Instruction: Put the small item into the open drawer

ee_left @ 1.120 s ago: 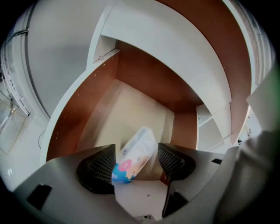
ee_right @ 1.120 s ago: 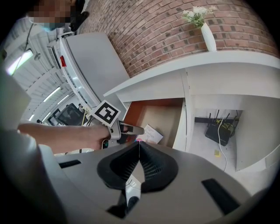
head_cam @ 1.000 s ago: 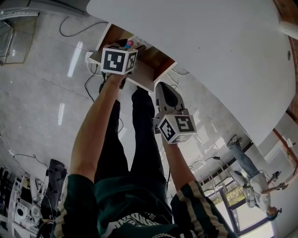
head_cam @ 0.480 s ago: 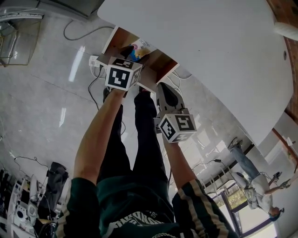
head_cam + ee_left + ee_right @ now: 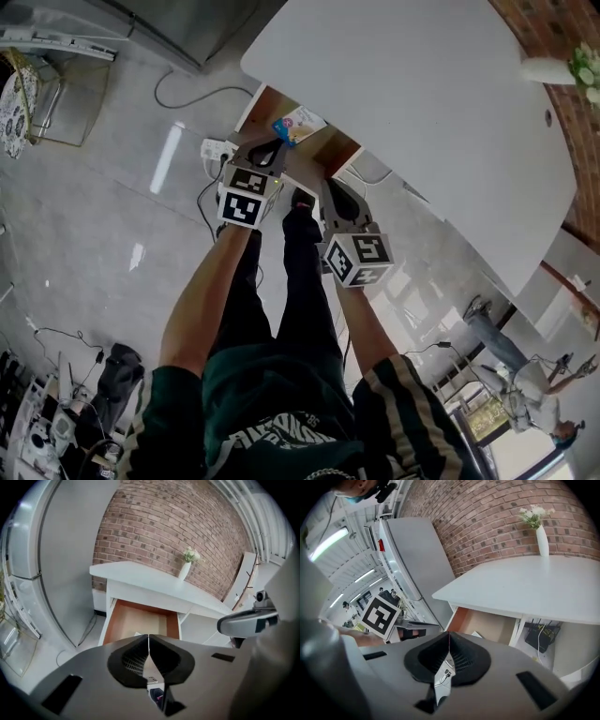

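In open drawer point(image 5: 263, 101), packet point(image 5: 299, 123), print unreadable

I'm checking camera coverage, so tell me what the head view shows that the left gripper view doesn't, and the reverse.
Only the head view: the person's legs, the white power strip on the floor. Only the left gripper view: the inside of the left gripper, jaws just closed together, nothing between them. Both: the open drawer, the white table, the vase.
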